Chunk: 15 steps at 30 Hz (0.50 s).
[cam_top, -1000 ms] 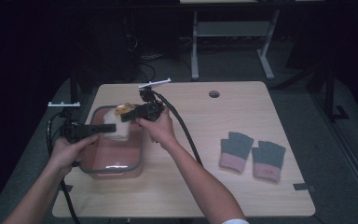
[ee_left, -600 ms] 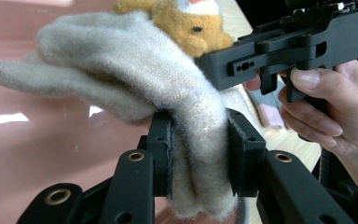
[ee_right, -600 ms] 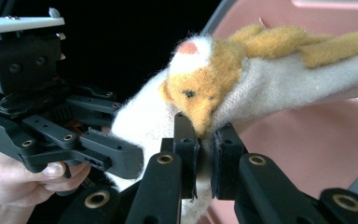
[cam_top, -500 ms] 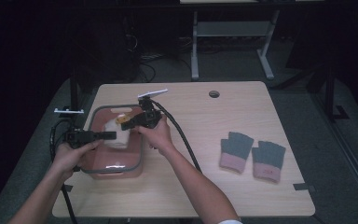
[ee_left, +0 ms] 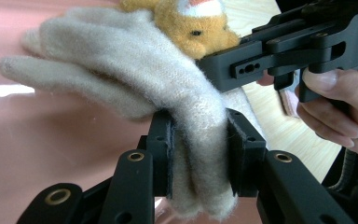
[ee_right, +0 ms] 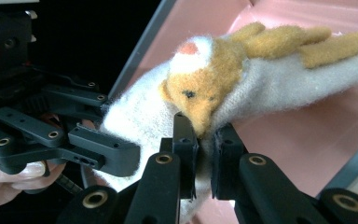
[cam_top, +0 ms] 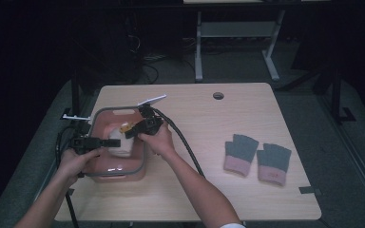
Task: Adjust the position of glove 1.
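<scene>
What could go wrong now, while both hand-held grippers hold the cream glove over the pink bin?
1. The right hand-held gripper pinches only a thin fold of the cream glove, so it may slip out.
2. The left hand-held gripper stands very near it; the two may collide.
3. Glove fingers may snag on the pink bin rim.

Black tongs (ee_left: 199, 154), brass-ringed screws

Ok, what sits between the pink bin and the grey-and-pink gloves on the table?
Bare tabletop, crossed only by the right forearm and the black cable beside it, as the high view shows. The pink bin lies left, the grey-and-pink gloves right.
</scene>
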Available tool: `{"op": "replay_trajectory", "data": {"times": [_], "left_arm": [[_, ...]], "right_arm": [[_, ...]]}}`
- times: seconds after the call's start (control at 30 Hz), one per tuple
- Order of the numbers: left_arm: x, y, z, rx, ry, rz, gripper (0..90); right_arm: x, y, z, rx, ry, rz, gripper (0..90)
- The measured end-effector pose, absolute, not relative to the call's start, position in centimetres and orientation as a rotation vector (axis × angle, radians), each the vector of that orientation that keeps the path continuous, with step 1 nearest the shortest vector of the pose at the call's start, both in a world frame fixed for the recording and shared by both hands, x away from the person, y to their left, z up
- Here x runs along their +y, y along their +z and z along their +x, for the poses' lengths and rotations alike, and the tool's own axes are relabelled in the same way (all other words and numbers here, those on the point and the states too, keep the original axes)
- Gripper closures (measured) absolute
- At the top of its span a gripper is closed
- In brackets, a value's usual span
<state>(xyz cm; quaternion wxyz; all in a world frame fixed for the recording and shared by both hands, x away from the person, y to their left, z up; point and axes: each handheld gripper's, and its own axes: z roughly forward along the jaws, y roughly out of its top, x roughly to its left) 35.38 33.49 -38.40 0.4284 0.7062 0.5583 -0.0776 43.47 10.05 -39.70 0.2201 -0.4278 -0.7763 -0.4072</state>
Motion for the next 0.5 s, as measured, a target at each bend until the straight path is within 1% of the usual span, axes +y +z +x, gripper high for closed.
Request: {"op": "replay_trajectory", "data": {"times": [0.13,0.5], "left_arm": [[33.43,-38.86,35.35,1.415,-0.197,1.763,66.2],[33.57,-39.30,35.13,1.459,-0.192,1.775,66.2]], "right_arm": [[10.40,-39.81,43.32,-2.182,-1.089,-1.195,82.0],[10.34,-39.64,43.21,-2.230,-1.046,-1.194,77.3]]}}
